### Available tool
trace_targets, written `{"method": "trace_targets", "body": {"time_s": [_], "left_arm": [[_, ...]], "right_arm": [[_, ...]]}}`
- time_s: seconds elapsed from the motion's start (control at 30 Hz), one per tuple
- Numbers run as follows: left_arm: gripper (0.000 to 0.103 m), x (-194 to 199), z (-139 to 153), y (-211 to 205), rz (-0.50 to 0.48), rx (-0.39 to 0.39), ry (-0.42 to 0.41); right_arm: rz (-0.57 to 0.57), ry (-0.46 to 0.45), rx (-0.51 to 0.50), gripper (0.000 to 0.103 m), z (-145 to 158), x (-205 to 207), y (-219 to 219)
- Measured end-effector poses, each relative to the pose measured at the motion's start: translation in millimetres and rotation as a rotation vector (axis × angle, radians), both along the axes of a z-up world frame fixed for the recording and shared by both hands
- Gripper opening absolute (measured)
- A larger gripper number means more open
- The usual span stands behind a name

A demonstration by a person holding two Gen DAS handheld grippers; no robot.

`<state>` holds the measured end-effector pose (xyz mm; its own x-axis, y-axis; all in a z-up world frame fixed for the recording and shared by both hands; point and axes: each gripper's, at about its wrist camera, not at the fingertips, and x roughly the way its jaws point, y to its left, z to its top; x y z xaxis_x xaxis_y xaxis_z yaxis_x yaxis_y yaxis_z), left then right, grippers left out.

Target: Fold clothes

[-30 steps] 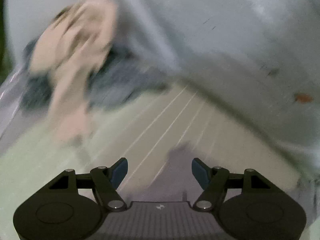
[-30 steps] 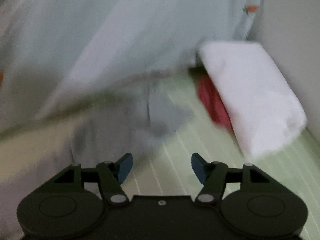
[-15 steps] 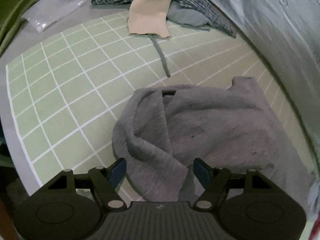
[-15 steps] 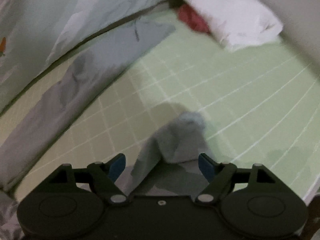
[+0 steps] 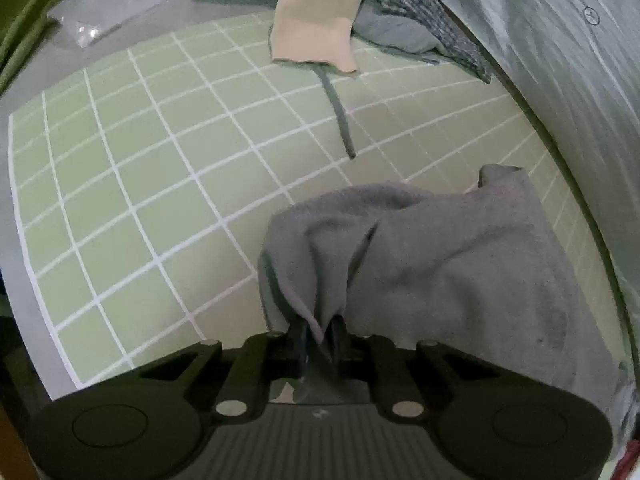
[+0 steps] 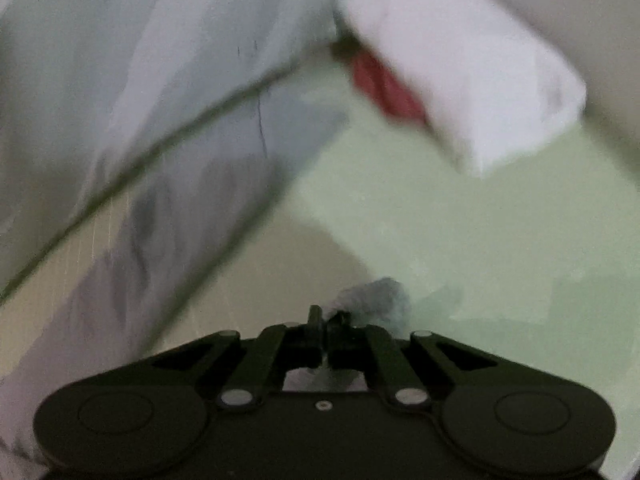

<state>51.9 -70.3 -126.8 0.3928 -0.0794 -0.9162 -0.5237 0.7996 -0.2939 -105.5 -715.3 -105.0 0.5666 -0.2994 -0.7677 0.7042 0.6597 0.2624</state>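
Grip change first: we see the left gripper point(image 5: 318, 330) has just closed its jaws, wide apart half a second ago, now pinching a bunched edge of the soft grey knit garment point(image 5: 440, 256). Same story on the right: the right gripper point(image 6: 328, 320) has just been closing and now clamps a small tuft of the same grey fabric point(image 6: 372, 294), jaws nearly touching. Right view is smeared with motion blur, so we can't read how much cloth is caught there.

Meaning for the task, as we judge it: both ends are secured, so the garment is ready to be lifted or spread for a fold; no fold is made yet.

Garment lies crumpled on the pale green mat with white grid lines point(image 5: 140, 200), fleecy, matte, deeply creased. Beyond it sits a heap of unfolded clothes point(image 5: 384, 12) with a smooth beige piece point(image 5: 320, 28) draped over it and a thin grey cord point(image 5: 340, 116) trailing onto the mat. In the right view, a folded white cloth point(image 6: 460, 72) sits over something red point(image 6: 384, 88).
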Motion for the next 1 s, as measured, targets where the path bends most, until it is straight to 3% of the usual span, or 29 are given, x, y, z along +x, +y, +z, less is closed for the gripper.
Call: {"method": "trace_targets", "body": {"time_s": [0.03, 0.07, 0.1, 0.17, 0.23, 0.4, 0.47, 0.57, 0.73, 0.87, 1.0], "left_arm": [[0.013, -1, -1, 0, 0.002, 0.005, 0.005], [0.013, -2, -2, 0, 0.001, 0.011, 0.009], [0.014, -3, -2, 0, 0.000, 0.017, 0.007], [0.014, -6, 0, -1, -0.004, 0.017, -0.002], [0.018, -8, 1, 0, 0.001, 0.008, -0.008], [0.051, -13, 0, 3, 0.031, -0.052, -0.034], [0.060, -14, 0, 4, 0.062, -0.087, -0.050], [0.062, -14, 1, 7, 0.099, -0.138, -0.073], [0.064, -9, 5, 6, 0.102, -0.156, -0.090], [0.064, -2, 3, 1, 0.069, -0.124, -0.062], [0.064, 1, 0, 0, 0.062, -0.121, -0.058]], "right_arm": [[0.022, -0.036, -0.003, 0.003, 6, 5, -4], [0.053, -0.075, 0.006, 0.012, 11, 9, -6], [0.071, -0.088, 0.003, 0.038, 14, 11, -7], [0.071, -0.085, -0.021, 0.068, 18, 7, -5], [0.024, -0.068, -0.058, 0.070, 16, -6, -1], [-0.124, 0.076, 0.002, 0.070, -16, -45, 5], [-0.171, 0.127, 0.028, 0.070, -28, -58, 8], [-0.241, 0.135, 0.105, 0.070, -38, -79, 12], [-0.255, -0.022, 0.234, 0.066, -45, -93, 17], [-0.298, -0.005, 0.292, 0.051, -54, -86, 14], [-0.311, 0.014, 0.276, 0.049, -57, -81, 10]]}}
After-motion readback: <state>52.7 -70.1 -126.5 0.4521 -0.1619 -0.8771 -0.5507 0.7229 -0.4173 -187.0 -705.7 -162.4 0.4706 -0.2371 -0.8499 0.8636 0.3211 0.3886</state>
